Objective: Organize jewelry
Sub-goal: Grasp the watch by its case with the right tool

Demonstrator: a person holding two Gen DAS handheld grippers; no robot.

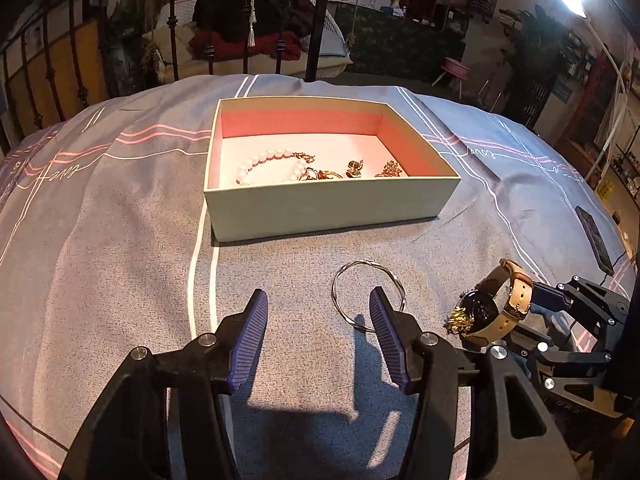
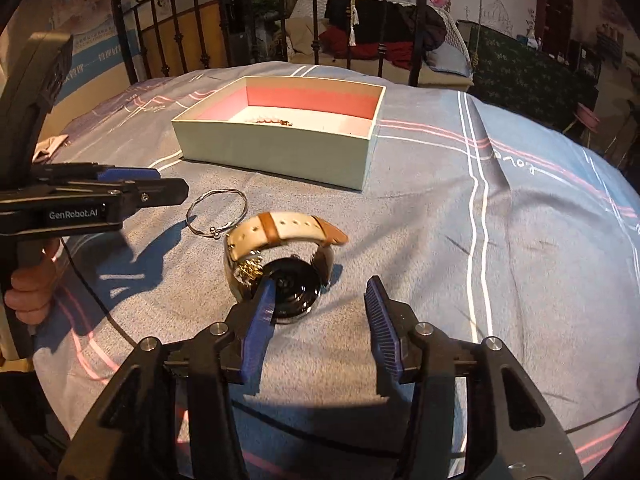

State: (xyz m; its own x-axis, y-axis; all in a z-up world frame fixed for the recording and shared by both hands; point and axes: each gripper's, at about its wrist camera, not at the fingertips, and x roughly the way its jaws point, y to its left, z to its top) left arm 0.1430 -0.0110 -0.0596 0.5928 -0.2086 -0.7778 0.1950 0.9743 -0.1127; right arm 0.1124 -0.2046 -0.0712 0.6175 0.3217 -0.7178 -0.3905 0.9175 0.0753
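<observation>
An open box with a pink lining sits on the bed; it shows in the right wrist view too. In it lie a pearl bracelet and several gold pieces. A thin silver bangle lies on the blanket before the box, also in the right view. My left gripper is open, its right finger over the bangle's near edge. A watch with a beige strap and dark face lies right of the bangle, a small gold piece beside it. My right gripper is open just short of the watch.
The grey blanket with pink and white lines covers the bed. A dark phone lies at the bed's right edge. A black metal bed frame stands behind the box. A hand holds the left gripper's handle.
</observation>
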